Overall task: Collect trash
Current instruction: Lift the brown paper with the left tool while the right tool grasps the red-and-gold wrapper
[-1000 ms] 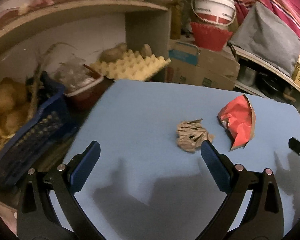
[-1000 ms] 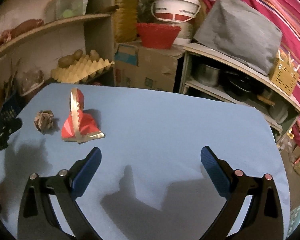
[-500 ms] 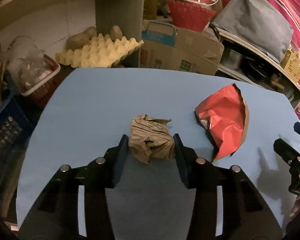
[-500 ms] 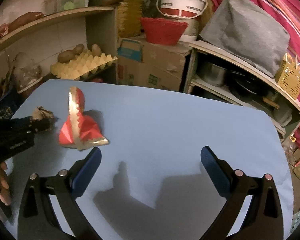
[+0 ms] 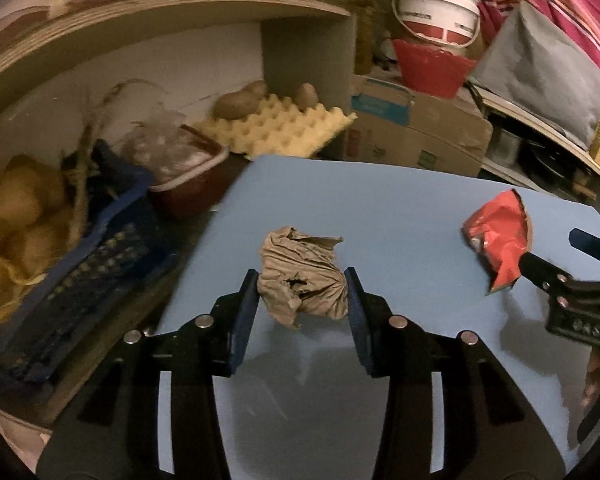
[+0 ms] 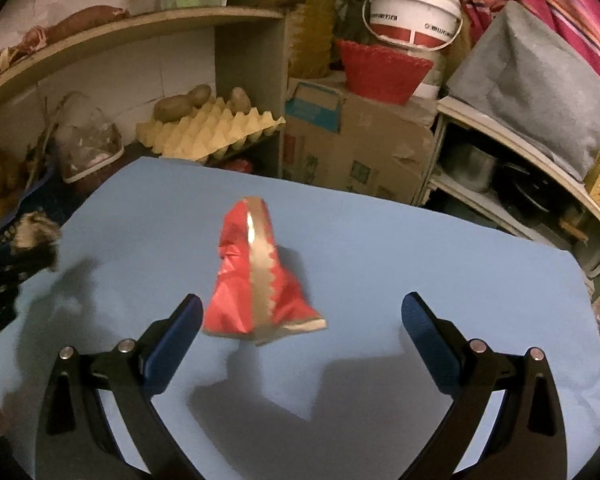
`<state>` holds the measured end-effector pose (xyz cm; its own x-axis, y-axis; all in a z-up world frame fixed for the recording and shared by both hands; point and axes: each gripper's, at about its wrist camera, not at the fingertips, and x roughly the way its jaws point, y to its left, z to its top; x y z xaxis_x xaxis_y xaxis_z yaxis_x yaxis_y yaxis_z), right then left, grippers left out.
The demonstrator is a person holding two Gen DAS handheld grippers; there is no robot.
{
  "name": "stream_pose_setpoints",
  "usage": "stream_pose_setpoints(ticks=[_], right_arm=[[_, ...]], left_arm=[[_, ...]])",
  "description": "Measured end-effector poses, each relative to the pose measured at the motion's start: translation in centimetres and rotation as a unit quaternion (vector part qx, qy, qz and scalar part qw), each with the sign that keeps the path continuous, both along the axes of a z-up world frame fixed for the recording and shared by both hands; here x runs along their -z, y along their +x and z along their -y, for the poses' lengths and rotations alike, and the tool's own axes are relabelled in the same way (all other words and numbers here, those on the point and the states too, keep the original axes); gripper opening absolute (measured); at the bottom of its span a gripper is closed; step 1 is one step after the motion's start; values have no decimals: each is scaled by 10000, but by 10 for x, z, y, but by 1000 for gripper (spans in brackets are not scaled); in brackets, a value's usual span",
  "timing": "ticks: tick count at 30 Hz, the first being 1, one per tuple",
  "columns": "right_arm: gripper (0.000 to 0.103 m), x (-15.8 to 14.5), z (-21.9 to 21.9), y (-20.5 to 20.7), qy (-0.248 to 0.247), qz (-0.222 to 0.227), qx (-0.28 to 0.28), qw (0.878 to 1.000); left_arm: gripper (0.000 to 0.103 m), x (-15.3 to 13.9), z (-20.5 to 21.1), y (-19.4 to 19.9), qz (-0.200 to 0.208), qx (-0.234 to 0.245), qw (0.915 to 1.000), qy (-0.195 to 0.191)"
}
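Observation:
My left gripper [image 5: 302,294] is shut on a crumpled brown paper ball [image 5: 302,276] and holds it above the blue table [image 5: 380,208]. A crumpled red wrapper [image 6: 256,280] with a gold strip stands on the blue table [image 6: 420,264]. My right gripper [image 6: 302,322] is open, and the wrapper sits just ahead of it, close to its left finger. The red wrapper [image 5: 498,236] also shows at the right of the left wrist view, with the right gripper [image 5: 576,268] beside it. The paper ball [image 6: 34,230] shows blurred at the left edge of the right wrist view.
A blue crate [image 5: 80,252] with yellow items and a red tub [image 5: 184,176] sit left of the table. An egg tray [image 5: 276,132] with potatoes, a cardboard box [image 6: 352,144], a red bowl [image 6: 384,72] and shelves of pots [image 6: 500,176] stand behind.
My left gripper closed on the brown paper ball and lifted it, swinging left. My right gripper moved forward and left up to the red wrapper, still open.

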<state>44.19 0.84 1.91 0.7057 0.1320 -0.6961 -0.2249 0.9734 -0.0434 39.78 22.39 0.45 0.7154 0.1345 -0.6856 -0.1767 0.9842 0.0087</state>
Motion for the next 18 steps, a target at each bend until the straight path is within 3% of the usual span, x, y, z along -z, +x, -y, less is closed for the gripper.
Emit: stream_pose_setpoints(ticks=[9, 10, 12, 15, 18], right_arm=[[94, 14, -22, 25, -288, -134, 41, 9995], [90, 15, -24, 27, -339, -134, 6, 9993], [67, 19, -26, 30, -396, -269, -83, 9988], [55, 24, -23, 33, -143, -471, -195, 9986], [51, 18, -22, 26, -191, -290, -293, 9990]], left_arm=[[42, 2, -20, -11, 36, -166, 9998, 64], [42, 2, -20, -12, 50, -171, 9998, 60], [42, 2, -21, -13, 66, -175, 9998, 46], [42, 2, -21, -12, 81, -195, 9998, 3], [42, 0, -18, -14, 102, -186, 9998, 28]])
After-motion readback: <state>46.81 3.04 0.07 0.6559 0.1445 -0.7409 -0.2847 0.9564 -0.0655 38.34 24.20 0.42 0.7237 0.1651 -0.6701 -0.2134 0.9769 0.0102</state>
